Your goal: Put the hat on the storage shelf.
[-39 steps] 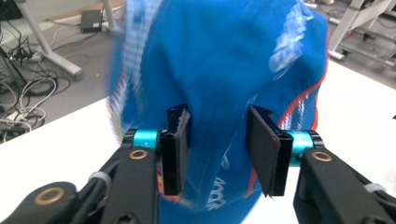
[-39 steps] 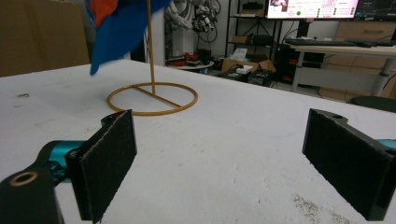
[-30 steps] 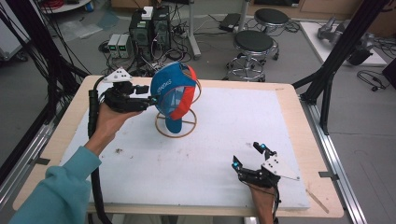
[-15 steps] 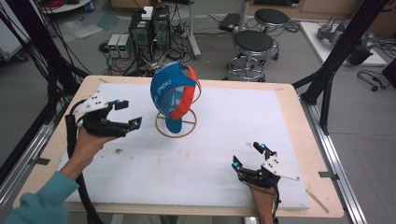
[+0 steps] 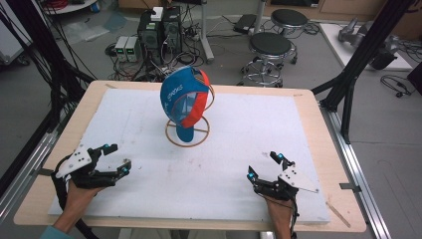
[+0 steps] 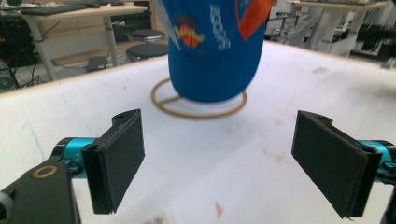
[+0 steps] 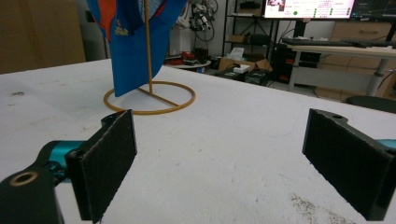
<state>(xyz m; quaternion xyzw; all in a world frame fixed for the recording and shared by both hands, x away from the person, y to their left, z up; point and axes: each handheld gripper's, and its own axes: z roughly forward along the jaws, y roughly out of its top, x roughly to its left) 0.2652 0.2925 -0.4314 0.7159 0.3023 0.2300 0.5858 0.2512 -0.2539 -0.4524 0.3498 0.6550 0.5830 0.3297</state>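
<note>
A blue baseball cap with orange-red panels and white lettering hangs on a thin golden-brown wire stand with a ring base, its brim pointing down into the ring. The stand sits on the white sheet covering the wooden surface, a little toward the far edge and left of the middle. In the left gripper view the cap hangs over the ring, and in the right gripper view the upright rod of the stand runs up past the blue fabric.

Nearer the person than the stand and to its left, the left gripper is held by a hand low over the sheet, its jaws spread wide with nothing between them, well apart from the cap. Nearer than the stand and to its right, the right gripper is also held just above the sheet, its jaws likewise released and empty. Both point roughly toward the stand.

Beyond the far edge of the surface, past the stand, two round black stools and computer boxes with cables stand on the grey floor.
</note>
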